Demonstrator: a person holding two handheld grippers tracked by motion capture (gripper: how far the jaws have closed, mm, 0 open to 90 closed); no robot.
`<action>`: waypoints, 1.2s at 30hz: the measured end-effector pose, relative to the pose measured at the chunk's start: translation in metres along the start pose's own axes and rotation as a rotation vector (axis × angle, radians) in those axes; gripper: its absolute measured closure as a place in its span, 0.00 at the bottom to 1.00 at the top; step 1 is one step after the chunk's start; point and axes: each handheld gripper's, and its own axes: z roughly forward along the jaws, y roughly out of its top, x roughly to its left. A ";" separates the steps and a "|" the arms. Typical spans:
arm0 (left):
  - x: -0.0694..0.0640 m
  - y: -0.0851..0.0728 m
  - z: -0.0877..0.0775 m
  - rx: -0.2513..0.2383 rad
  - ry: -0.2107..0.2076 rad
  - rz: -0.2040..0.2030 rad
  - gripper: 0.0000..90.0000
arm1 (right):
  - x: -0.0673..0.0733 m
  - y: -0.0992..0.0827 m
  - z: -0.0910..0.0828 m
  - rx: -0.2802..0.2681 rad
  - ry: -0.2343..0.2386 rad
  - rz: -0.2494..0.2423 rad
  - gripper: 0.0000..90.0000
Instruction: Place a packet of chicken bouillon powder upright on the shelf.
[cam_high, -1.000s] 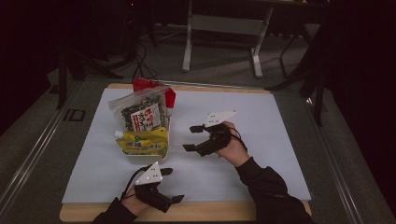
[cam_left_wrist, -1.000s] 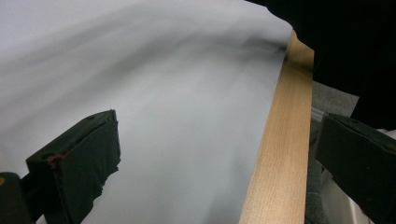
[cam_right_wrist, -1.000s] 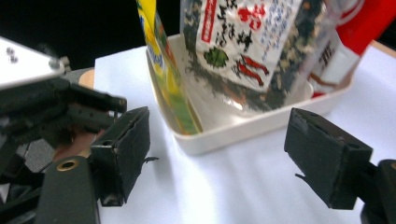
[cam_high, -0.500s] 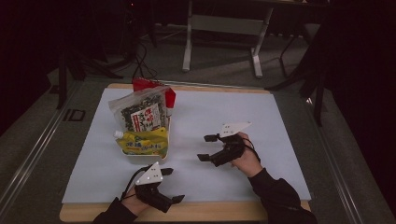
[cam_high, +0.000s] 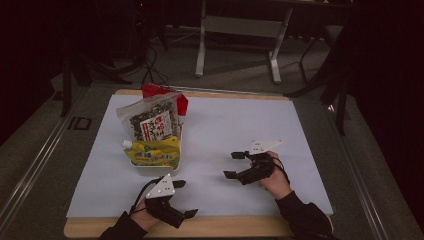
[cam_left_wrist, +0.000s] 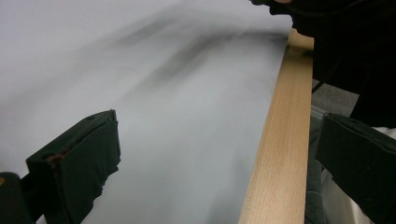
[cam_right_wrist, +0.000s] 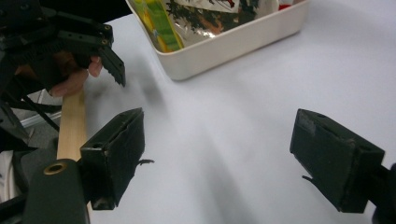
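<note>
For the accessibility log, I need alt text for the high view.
Two hand-held grippers, left and right, hover open and empty over a white-covered table. A white tray at left holds snack bags and a yellow pouch.

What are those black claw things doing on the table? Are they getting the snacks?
A person sits at a table covered with a white sheet, holding a claw-like gripper in each hand. The left gripper is near the table's front edge, and the right gripper is out over the sheet. Both are open and hold nothing. The snacks are in a white tray: a seaweed packet, a yellow pouch and a red packet behind. Neither gripper touches the tray right now.
</note>
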 end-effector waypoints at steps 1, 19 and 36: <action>0.000 0.000 0.000 0.000 0.000 0.000 0.02 | 0.000 -0.006 -0.003 0.007 -0.010 0.009 0.18; -0.001 0.000 0.001 0.005 0.000 0.008 0.02 | 0.001 -0.044 -0.018 0.060 -0.040 0.049 0.16; -0.001 0.000 0.002 0.012 0.001 0.015 0.02 | -0.004 -0.062 -0.033 0.043 -0.084 0.081 0.16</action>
